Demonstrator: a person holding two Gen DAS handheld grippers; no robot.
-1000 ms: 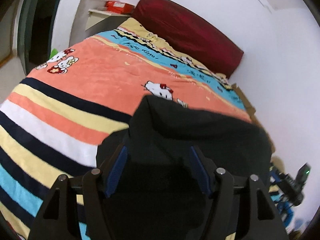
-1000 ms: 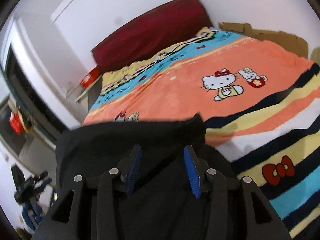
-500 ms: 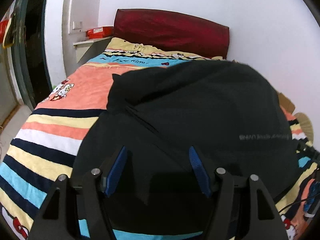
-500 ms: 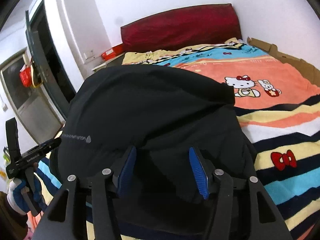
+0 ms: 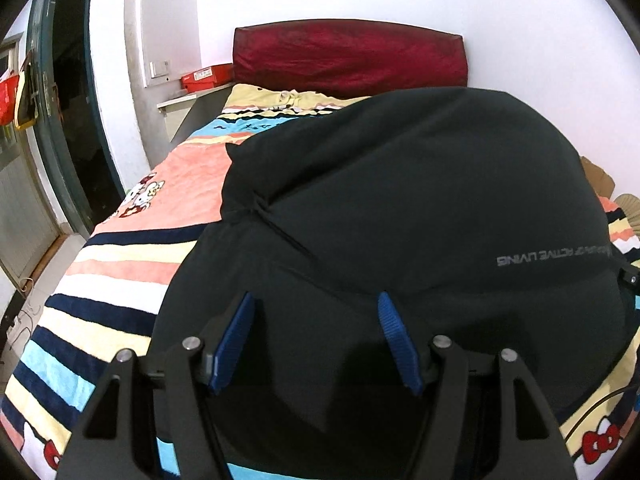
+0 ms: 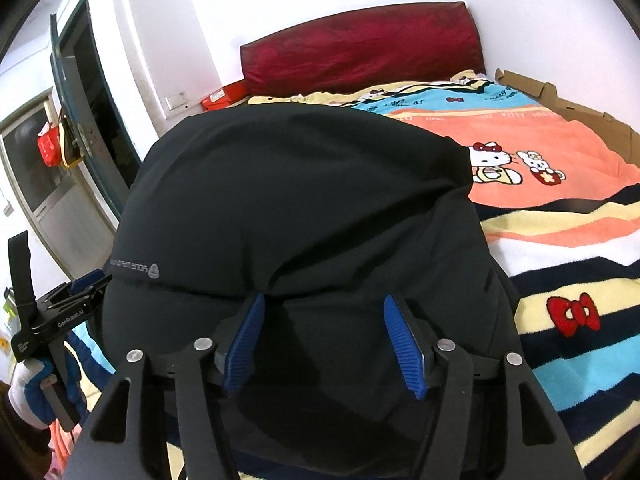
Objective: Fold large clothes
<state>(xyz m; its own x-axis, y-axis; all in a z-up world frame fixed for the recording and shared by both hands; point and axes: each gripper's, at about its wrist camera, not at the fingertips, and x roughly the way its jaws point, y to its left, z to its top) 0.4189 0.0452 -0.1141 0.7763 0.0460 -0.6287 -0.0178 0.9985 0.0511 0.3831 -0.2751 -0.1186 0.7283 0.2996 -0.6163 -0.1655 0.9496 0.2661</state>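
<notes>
A large black garment (image 5: pixel 420 200) with small grey lettering lies spread and billowed over the near part of the bed; it also fills the right wrist view (image 6: pixel 288 200). My left gripper (image 5: pixel 316 316) is open, its blue pads wide apart just above the garment's near edge, holding nothing. My right gripper (image 6: pixel 324 316) is open too, its pads apart over the near edge of the cloth. The left gripper also shows at the left edge of the right wrist view (image 6: pixel 60 308).
The bed carries a striped cartoon-cat blanket (image 5: pixel 132 264), also seen in the right wrist view (image 6: pixel 560 216). A dark red headboard cushion (image 5: pixel 348 56) leans on the white wall. Cardboard (image 6: pixel 560 100) lines the bed's right side. A doorway (image 5: pixel 68 120) and a red box (image 5: pixel 206 76) are at the left.
The garment swung forward and spread out wide over the bed. Both grippers turned to face the headboard, and the jaws, open throughout, are now clear of the cloth.
</notes>
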